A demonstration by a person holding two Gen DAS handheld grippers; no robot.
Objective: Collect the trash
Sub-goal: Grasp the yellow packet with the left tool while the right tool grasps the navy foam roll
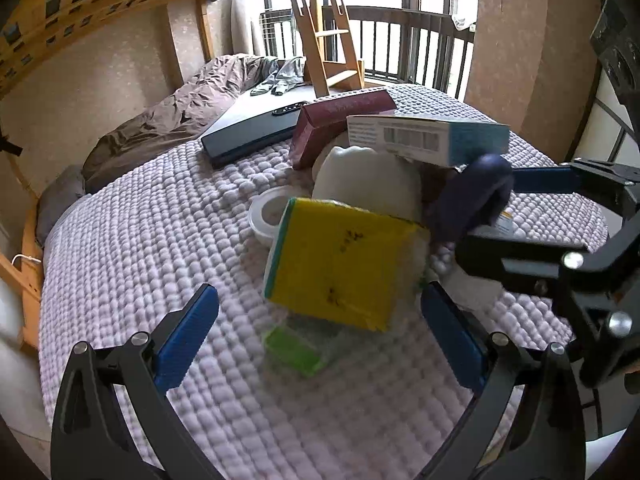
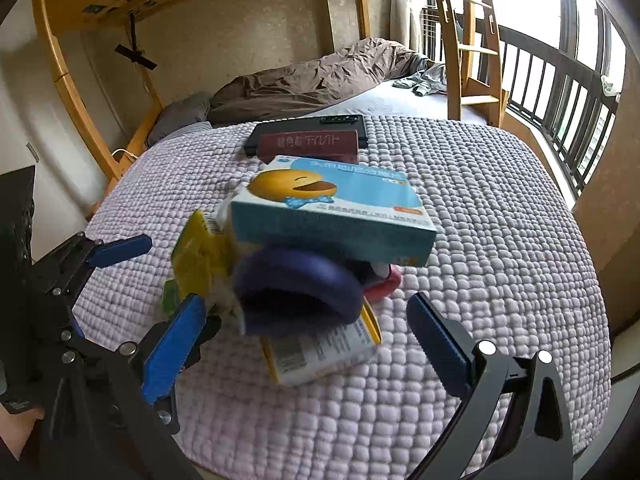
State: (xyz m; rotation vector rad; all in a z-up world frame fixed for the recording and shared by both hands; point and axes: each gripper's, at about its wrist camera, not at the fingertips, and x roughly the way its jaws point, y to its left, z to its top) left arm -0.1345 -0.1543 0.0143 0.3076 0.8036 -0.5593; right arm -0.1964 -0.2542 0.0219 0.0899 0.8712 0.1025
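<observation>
Two boxes (image 2: 332, 208) (image 2: 308, 144), one yellow packet (image 1: 340, 268), one bedspread (image 1: 140, 260).

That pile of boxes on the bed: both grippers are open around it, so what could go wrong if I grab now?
1. The blue box sits tilted on the dark blue round thing; pulling from below could topple it.
2. The yellow box leans on edge between the left gripper fingers; closing may tip it.
3. The right gripper works close beside the left one, so they may collide.
</observation>
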